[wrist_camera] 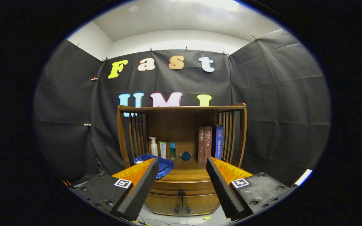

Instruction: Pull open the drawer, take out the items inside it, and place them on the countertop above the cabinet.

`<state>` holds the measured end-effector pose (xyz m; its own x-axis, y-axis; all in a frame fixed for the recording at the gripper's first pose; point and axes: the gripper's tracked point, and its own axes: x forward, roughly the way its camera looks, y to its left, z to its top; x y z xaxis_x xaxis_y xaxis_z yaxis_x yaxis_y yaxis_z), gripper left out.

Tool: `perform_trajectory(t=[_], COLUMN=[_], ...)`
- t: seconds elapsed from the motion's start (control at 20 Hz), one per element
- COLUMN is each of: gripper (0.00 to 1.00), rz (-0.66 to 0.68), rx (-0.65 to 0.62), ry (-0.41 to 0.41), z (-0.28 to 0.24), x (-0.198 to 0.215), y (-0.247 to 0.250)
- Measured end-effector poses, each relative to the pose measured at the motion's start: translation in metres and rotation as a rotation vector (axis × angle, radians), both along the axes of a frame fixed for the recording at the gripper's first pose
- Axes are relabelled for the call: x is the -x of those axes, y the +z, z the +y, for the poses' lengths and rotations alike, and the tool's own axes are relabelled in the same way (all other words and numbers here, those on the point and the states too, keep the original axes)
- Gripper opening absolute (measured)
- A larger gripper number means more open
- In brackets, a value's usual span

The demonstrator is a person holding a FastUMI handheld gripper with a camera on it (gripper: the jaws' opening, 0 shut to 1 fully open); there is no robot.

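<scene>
Gripper (182, 163) held level before the wooden cabinet (181, 201), fingers spread wide and grasping nothing.

The drawer (181, 187) sits closed beyond the fingers, under the countertop (184, 171); its contents are hidden. On the countertop stand a white pump bottle (153, 146), two small tubes (167, 149), a dark blue bowl (185, 155) and three upright books (210, 143); a blue cloth (162, 164) drapes over the front edge by the left finger.

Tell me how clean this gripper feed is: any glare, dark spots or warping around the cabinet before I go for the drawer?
Gripper view: fisheye warping bows the cabinet posts and top rail; ceiling light glares above; the shelf recess is dim but the books and bottles read sharply; the drawer front sits in soft shadow. The gripper is open, its fingers framing the cabinet.
</scene>
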<state>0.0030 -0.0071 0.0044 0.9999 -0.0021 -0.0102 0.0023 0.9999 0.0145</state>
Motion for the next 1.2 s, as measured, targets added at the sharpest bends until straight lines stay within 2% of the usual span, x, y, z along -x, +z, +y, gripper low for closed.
perform_trajectory(t=[0.85, 1.05, 1.2], gripper=[0.99, 0.99, 0.99], rz=[-0.006, -0.002, 0.039], rx=[-0.014, -0.054, -0.058], ry=[0.022, 0.022, 0.033], z=[0.001, 0.006, 0.011], x=[0.004, -0.005, -0.018], y=[-0.005, -0.031, -0.069])
